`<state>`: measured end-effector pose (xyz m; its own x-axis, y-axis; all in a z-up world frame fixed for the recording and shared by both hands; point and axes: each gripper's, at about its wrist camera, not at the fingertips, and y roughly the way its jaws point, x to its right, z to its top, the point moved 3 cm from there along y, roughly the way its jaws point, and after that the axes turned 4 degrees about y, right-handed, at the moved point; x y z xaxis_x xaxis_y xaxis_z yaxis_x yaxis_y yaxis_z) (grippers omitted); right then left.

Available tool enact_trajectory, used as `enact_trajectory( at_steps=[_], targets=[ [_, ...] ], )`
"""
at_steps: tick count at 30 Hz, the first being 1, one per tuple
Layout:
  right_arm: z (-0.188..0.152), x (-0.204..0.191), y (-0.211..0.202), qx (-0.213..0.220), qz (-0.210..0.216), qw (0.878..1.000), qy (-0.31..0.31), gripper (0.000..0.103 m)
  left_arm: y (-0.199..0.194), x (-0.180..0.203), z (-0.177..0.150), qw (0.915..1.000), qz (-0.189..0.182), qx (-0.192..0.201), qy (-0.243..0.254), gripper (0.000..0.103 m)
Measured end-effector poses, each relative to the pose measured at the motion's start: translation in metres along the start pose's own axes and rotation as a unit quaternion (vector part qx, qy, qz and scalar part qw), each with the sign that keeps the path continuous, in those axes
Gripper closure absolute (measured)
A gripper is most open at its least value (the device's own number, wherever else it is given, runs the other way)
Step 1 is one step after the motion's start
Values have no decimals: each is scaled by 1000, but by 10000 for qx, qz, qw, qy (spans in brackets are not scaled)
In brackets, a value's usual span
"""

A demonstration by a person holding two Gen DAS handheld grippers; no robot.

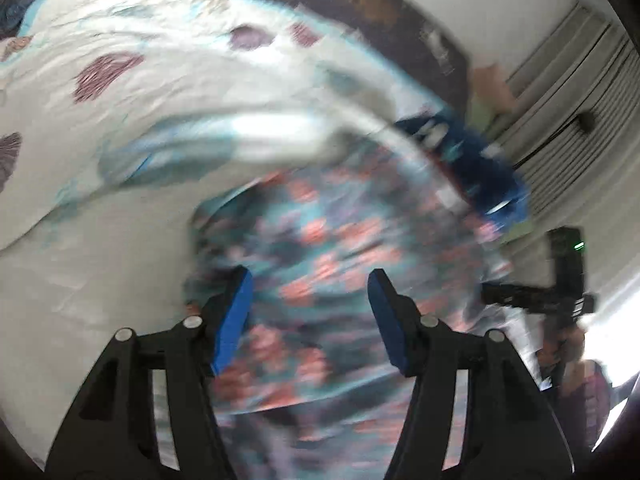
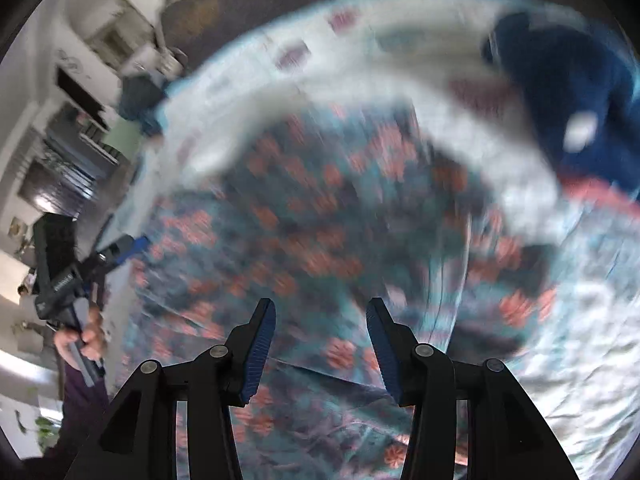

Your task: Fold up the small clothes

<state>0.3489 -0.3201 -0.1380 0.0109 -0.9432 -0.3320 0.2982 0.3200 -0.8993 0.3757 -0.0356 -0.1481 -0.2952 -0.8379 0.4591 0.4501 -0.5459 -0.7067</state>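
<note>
A bed covered in a pale sheet with purple and teal blotches is filling most of both views, its far edge running against a dark headboard. A floral garment, dark teal with coral flowers, is lying spread on the sheet near the middle of the bed, though motion blur is hiding its outline and folds. A dark blue cloth is sitting beyond it, toward the far edge of the bed.

The left tool is hovering over the near part of the floral garment with its blue pads standing apart, gripping nothing. The right tool is likewise pointing down at the garment, its pads parted and nothing between them. In the right wrist view a hand is holding the left tool's handle at the bed's left edge.
</note>
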Motion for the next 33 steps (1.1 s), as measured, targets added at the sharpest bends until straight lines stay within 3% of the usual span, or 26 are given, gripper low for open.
enact_trajectory(
  at_steps=[1, 3, 5, 6, 7, 11, 14, 16, 19, 21, 22, 24, 27, 29, 30, 31, 33],
  targets=[
    [-6, 7, 9, -71, -181, 9998, -88, 58, 2, -1, -6, 10000, -26, 56, 65, 46],
    [-15, 15, 4, 150, 31, 9996, -235, 59, -7, 3, -12, 9996, 61, 104, 269, 46],
    [-20, 29, -7, 137, 92, 9999, 1, 59, -18, 5, -15, 9994, 132, 60, 306, 46],
    [-23, 36, -12, 137, -66, 9999, 47, 59, -22, 4, -16, 9994, 174, 56, 287, 46],
    [-27, 45, -16, 101, -483, 9988, 31, 58, -26, 3, -16, 9993, 243, 37, 266, 46],
    [-37, 52, -36, 72, -598, 9978, 280, 57, -41, -9, -14, 9993, 269, 196, 185, 41],
    [-28, 24, -59, 294, -978, 9948, -70, 56, -44, -18, -12, 9988, 368, 309, 61, 39],
    [-13, -8, -73, 465, -1004, 9929, -433, 53, -42, -21, -14, 9990, 323, 294, -8, 39],
    [12, -80, -80, 429, -747, 9878, -1299, 37, -26, -21, -20, 9994, -313, 62, -166, 39],
    [24, -143, -69, 173, -768, 9714, -2241, 35, -22, -22, -24, 9973, -612, 262, -293, 39],
    [29, -178, -61, 54, -764, 9574, -2783, 35, -22, -23, -24, 9964, -698, 340, -341, 39],
    [44, -228, -45, 3, -836, 9364, -3410, 35, -23, -29, -27, 9921, -950, 531, -624, 40],
    [65, -296, -1, -354, -964, 8994, -4248, 36, -25, -37, -33, 9851, -1233, 704, -970, 50],
    [69, -334, 38, -606, -1298, 8553, -4980, 38, -26, -38, -34, 9844, -1220, 757, -1015, 54],
    [64, -342, 47, -675, -1452, 8399, -5186, 42, -26, -37, -34, 9838, -1251, 785, -1012, 54],
    [61, -354, 71, -864, -1766, 8109, -5511, 49, -25, -37, -34, 9840, -1241, 803, -994, 54],
    [59, -363, 102, -1304, -1902, 7812, -5801, 63, -24, -36, -35, 9844, -1225, 824, -958, 54]
  ],
)
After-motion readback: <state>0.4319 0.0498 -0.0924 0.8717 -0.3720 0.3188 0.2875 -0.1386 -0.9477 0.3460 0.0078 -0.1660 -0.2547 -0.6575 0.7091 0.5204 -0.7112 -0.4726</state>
